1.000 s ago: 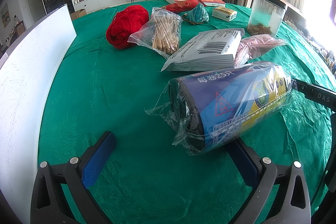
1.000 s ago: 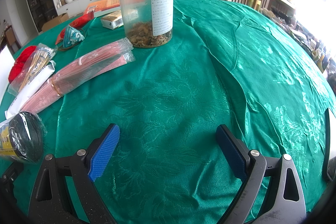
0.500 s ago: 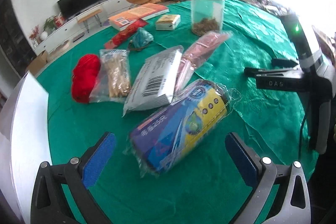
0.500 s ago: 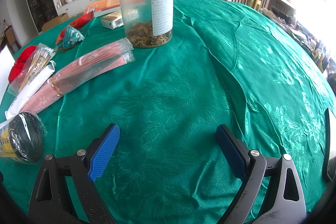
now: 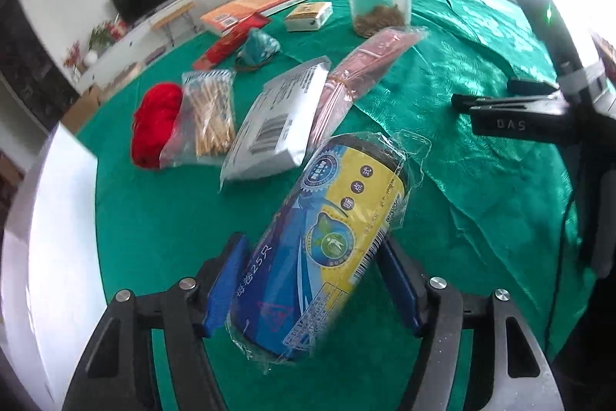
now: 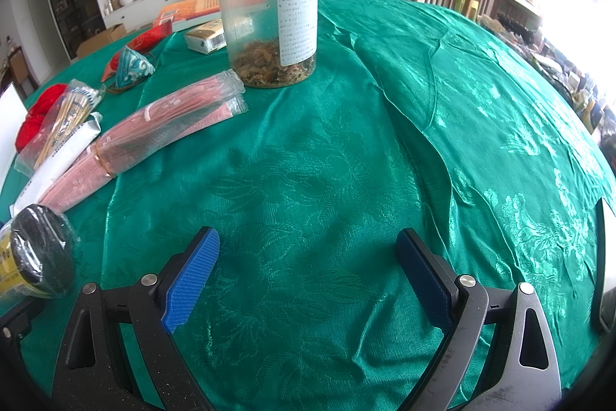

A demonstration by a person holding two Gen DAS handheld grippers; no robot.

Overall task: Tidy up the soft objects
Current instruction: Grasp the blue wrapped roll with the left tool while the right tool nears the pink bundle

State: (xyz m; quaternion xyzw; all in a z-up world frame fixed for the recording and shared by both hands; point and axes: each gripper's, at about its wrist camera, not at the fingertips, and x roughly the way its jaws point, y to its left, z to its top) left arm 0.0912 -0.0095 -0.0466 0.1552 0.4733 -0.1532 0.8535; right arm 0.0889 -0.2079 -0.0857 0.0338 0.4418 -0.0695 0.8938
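My left gripper (image 5: 312,280) has just been closing; its blue fingers (image 5: 225,280) now press both sides of the wrapped roll of bags (image 5: 327,241), which lies tilted between them above the green worktop (image 5: 154,218). Beyond the roll lie a grey pouch (image 5: 277,126), a pink packet (image 5: 365,64), a bag of sticks (image 5: 208,118) and red yarn (image 5: 154,126). My right gripper (image 6: 308,280) stands wide apart over bare cloth, holding nothing; a lidded jar (image 6: 269,18) stands farther off.
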